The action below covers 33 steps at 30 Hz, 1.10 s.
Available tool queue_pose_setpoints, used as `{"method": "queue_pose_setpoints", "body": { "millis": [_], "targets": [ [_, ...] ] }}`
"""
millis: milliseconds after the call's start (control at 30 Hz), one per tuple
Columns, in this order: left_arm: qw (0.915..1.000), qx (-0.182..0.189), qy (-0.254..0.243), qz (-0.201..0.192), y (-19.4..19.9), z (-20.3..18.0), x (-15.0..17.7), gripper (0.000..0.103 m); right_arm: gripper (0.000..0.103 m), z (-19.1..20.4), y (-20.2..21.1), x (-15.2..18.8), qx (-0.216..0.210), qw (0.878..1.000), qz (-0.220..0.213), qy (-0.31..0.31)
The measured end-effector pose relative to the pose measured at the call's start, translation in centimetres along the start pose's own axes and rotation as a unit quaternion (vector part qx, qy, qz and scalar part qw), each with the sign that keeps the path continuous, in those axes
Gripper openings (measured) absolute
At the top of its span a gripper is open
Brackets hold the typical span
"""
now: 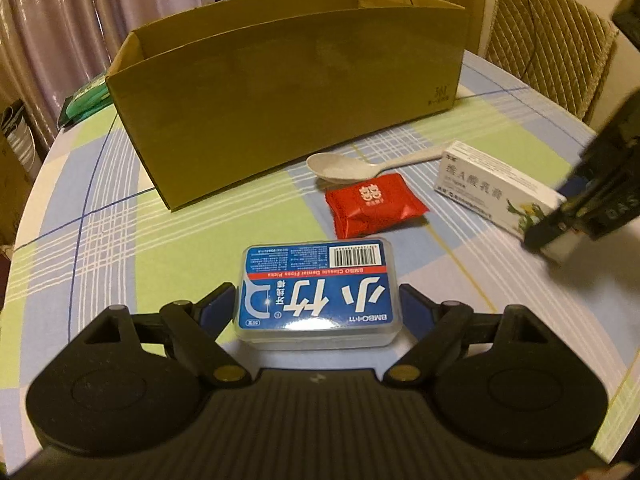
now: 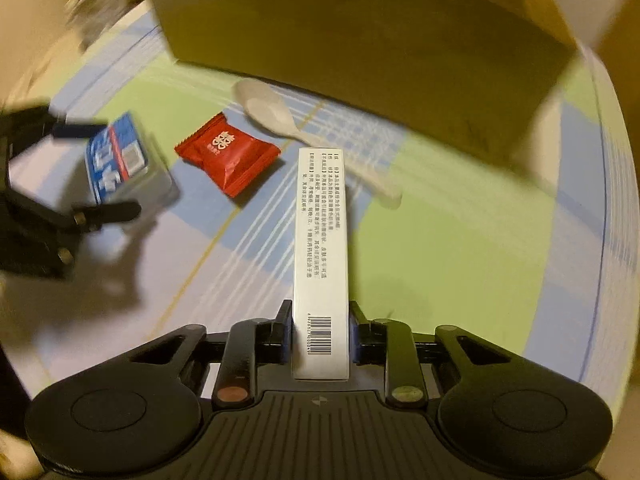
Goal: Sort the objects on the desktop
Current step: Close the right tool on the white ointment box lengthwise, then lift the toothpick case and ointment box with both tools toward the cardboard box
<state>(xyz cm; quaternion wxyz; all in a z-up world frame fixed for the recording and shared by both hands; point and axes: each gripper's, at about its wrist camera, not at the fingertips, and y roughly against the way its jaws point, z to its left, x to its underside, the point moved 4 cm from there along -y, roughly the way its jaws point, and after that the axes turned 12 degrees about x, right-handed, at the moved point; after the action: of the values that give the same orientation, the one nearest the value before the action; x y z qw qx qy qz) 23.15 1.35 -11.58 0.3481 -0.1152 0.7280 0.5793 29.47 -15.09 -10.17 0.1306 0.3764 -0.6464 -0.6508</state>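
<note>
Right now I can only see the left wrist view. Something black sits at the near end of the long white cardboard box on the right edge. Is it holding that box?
Observer: Yes. The right wrist view shows the right gripper closed on the long white cardboard box, with a pad pressed on each long side.
Operator: Which end does it have?
Observer: The barcode end. The barcode is on a face your view doesn't show.
Operator: Is the box clear of the spoon?
Observer: From there the box's far end covers part of the pale plastic spoon's handle. I cannot tell whether they touch.
</note>
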Motion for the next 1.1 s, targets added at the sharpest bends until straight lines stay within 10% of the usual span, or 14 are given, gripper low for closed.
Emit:
{"method": "queue_pose_setpoints", "body": {
  "millis": [200, 367, 1100],
  "targets": [
    [0.9997, 0.015, 0.020, -0.007, 0.7, -1.1, 0.6, 0.083, 0.024, 0.7, 1.5, 3.2, -0.087, 0.987, -0.007, -0.133],
    [0.9992, 0.023, 0.032, -0.013, 0.9, -1.6, 0.7, 0.083, 0.073, 0.1, 1.7, 3.8, -0.034, 0.984, -0.052, -0.168],
    [0.9993, 0.027, 0.021, -0.016, 0.2, -1.9, 0.4, 0.083, 0.074, 3.6, 1.7, 3.7, 0.053, 0.985, -0.152, -0.060]
  ]
}}
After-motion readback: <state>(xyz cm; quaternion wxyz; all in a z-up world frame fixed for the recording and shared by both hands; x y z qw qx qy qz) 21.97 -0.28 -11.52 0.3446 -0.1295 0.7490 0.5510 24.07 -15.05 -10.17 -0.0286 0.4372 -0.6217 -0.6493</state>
